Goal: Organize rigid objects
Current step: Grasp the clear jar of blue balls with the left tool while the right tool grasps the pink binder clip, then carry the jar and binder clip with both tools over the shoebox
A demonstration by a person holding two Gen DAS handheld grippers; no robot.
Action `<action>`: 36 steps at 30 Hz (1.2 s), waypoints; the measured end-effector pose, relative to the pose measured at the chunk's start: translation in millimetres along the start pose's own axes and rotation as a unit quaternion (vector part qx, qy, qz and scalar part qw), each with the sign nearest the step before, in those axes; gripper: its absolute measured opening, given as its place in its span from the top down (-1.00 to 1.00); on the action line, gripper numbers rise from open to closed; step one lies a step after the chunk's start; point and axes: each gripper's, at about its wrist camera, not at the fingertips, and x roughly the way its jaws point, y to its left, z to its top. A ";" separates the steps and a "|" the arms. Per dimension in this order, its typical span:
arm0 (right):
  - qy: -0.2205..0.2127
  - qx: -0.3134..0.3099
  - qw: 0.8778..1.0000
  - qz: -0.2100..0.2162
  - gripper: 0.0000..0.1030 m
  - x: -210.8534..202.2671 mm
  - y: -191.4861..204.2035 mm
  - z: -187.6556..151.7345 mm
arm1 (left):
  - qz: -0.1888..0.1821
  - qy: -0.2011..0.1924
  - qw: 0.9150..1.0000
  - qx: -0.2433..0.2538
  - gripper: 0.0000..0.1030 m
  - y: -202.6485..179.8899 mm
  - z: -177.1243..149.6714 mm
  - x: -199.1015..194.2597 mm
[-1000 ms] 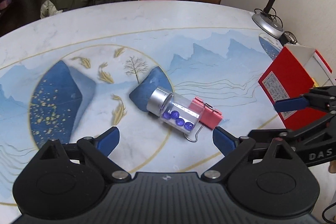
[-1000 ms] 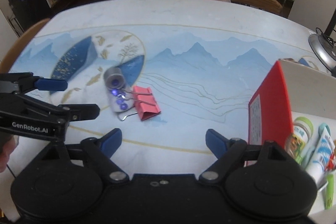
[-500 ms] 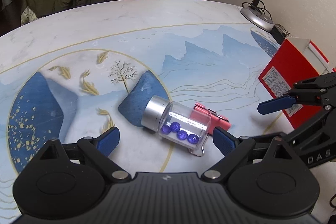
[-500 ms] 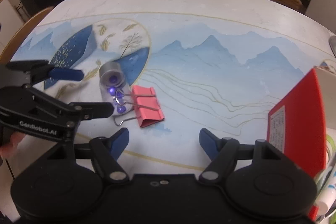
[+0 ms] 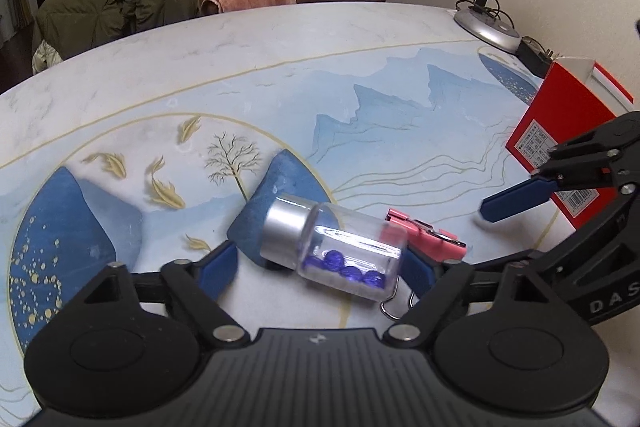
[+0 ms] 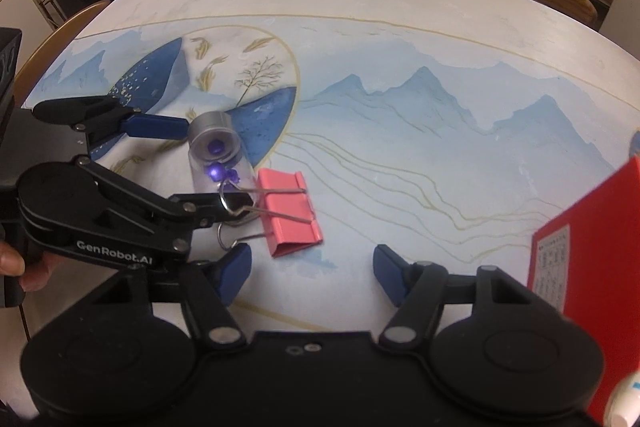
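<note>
Left tongs point(image 5: 316, 267) spread wide around the lying jar point(image 5: 332, 249); nothing gripped.

The jar lies on the table point(image 5: 360, 67), seemingly touching the pink clip point(image 6: 290, 213). Close across its glass body, clear of the clip's wire. Right tongs point(image 6: 312, 273) hang released, near the red box point(image 6: 592, 247).
</note>
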 end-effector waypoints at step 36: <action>-0.027 0.026 0.999 -0.022 0.40 1.2 9.5 -4.5 | 0.010 -0.014 1.000 -0.023 -0.36 10.2 -1.9 -14.6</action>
